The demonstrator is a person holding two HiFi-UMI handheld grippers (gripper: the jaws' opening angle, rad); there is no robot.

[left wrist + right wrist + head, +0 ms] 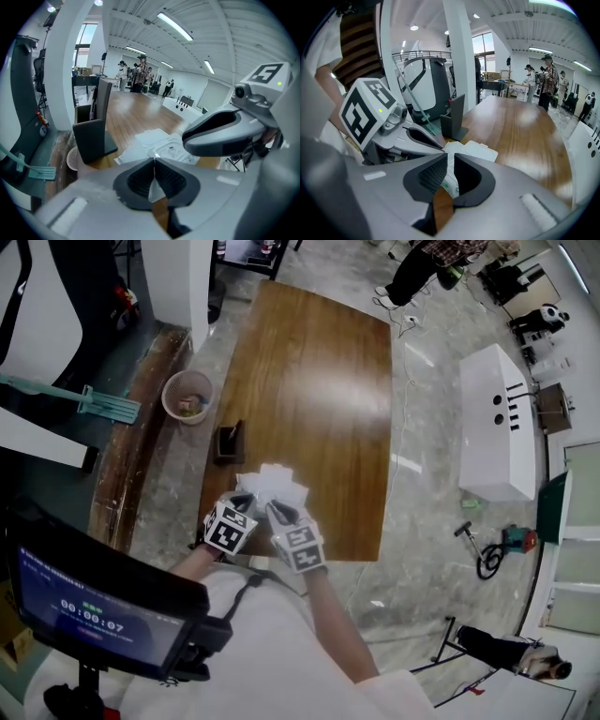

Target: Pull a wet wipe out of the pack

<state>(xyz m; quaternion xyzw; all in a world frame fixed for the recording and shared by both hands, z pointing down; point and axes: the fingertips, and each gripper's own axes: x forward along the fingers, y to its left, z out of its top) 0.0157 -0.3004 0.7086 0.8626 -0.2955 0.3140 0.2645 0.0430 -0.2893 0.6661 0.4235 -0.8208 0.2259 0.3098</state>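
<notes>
A white wet-wipe pack (pixel 273 483) lies near the front edge of the wooden table (pixel 319 371). Both grippers are at its near side. My left gripper (pixel 246 502) is on the pack's left. In the left gripper view its jaws (pixel 153 164) are pinched on a thin white sheet, either the pack's edge or a wipe. The pack (pixel 161 144) lies just beyond. My right gripper (pixel 279 513) stands over the pack's near edge. In the right gripper view its jaws (pixel 451 161) are a little apart, and the green-printed wrapper (pixel 451 185) shows in the gap. A white flap (pixel 480 151) lies ahead.
A black upright stand (pixel 228 441) sits on the table just left of and beyond the pack. A pink bin (pixel 187 397) is on the floor at the left. A white cabinet (pixel 497 423) stands off to the right. People stand past the table's far end.
</notes>
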